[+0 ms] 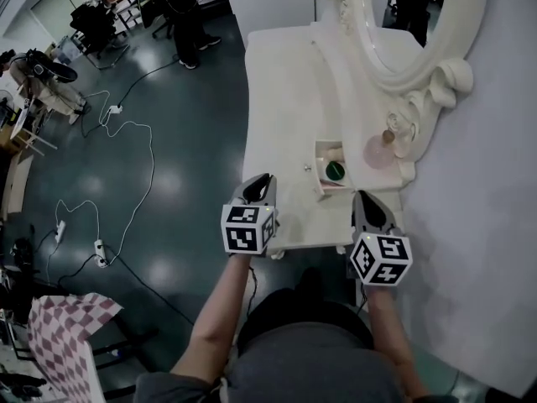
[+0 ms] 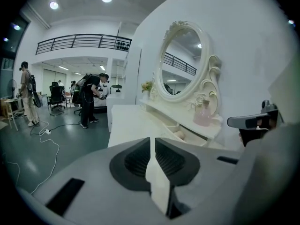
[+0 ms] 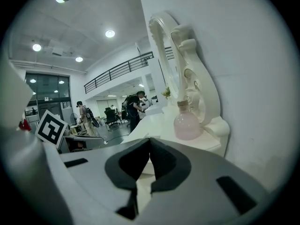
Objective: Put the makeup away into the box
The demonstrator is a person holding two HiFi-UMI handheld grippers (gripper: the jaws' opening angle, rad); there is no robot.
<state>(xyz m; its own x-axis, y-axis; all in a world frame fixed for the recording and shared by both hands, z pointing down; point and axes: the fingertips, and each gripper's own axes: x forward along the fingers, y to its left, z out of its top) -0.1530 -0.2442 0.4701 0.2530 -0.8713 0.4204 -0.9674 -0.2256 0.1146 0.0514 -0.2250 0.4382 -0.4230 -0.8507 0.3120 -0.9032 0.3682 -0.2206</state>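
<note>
in the head view the box (image 1: 320,170) is seen open on the white dressing table (image 1: 285,99), with a green round compact (image 1: 335,171) inside. it lies just ahead, between the left gripper (image 1: 260,181) and the right gripper (image 1: 369,198), and is touched by neither.

in the left gripper view the jaws are held to a thin slit with nothing between them. the box is seen ahead to the right.

in the right gripper view the jaws are closed tip to tip on nothing, with a pink bottle (image 3: 187,124) beyond them.

Nothing readable anywhere, tbh. Closest thing is the black-and-white square patterns on the left gripper (image 1: 258,183) cube at 7 o'clock and the right gripper (image 1: 370,200) cube at 4 o'clock. No letters, numbers or brands.
</note>
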